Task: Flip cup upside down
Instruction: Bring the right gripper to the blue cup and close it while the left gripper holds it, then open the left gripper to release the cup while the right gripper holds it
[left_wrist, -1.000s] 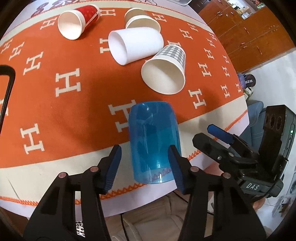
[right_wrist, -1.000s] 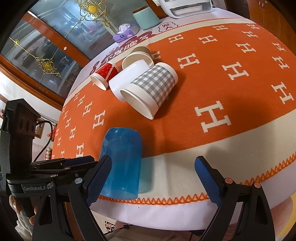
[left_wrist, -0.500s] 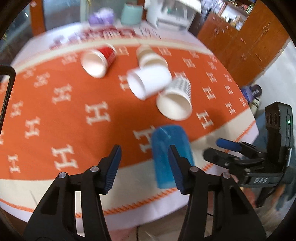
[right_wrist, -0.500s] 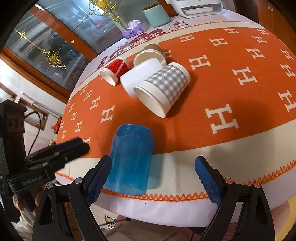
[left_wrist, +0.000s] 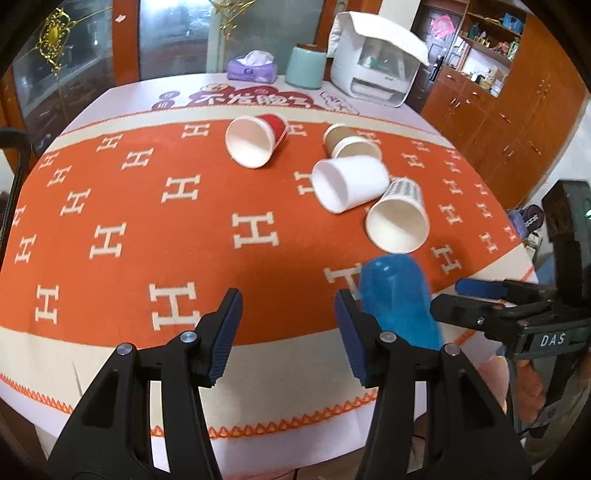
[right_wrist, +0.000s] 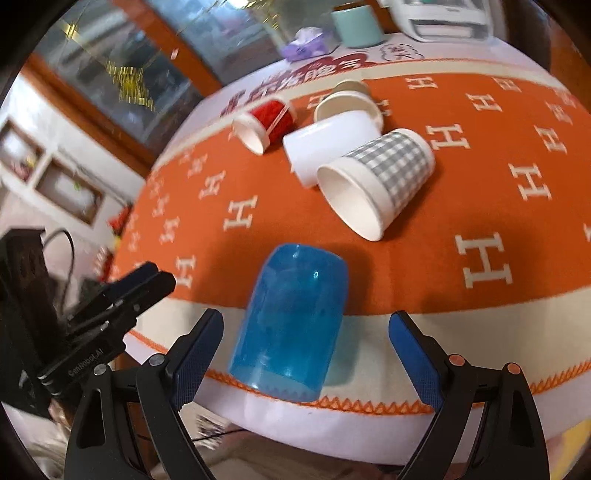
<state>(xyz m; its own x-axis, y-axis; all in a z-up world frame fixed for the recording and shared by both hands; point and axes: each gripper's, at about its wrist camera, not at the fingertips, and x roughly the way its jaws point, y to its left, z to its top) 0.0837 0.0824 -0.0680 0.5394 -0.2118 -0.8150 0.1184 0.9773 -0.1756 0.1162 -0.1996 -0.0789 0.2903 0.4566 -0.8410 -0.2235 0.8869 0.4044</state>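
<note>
Left wrist view and right wrist view. Over the preceding second the left gripper (left_wrist: 288, 332) drew back and away from the translucent blue plastic cup (right_wrist: 291, 321): a second earlier the cup stood between its fingers, whereas now it lay outside them, to the right of the right-hand finger (left_wrist: 351, 332) in the lower right of the left wrist frame. The cup stood mouth down, closed base uppermost, near the front edge of the orange H-patterned cloth (left_wrist: 122, 206) on the tabletop. By this reading the flip was complete and the cup released.

The left fingers were spread wide and held nothing. The right gripper (right_wrist: 306, 354) was likewise wide open and empty; in the lower centre of its frame the cup sat just beyond and between the two blue pads, nearer the left-hand finger (right_wrist: 195, 354), with no visible contact.

Upper centre of both frames: four paper cups lay on their sides, namely a grey-checked cup (right_wrist: 376, 181), a plain white cup (right_wrist: 325, 144), a red cup (right_wrist: 266, 123) and a brown cup (left_wrist: 347, 142), all apart from the blue cup.
</note>
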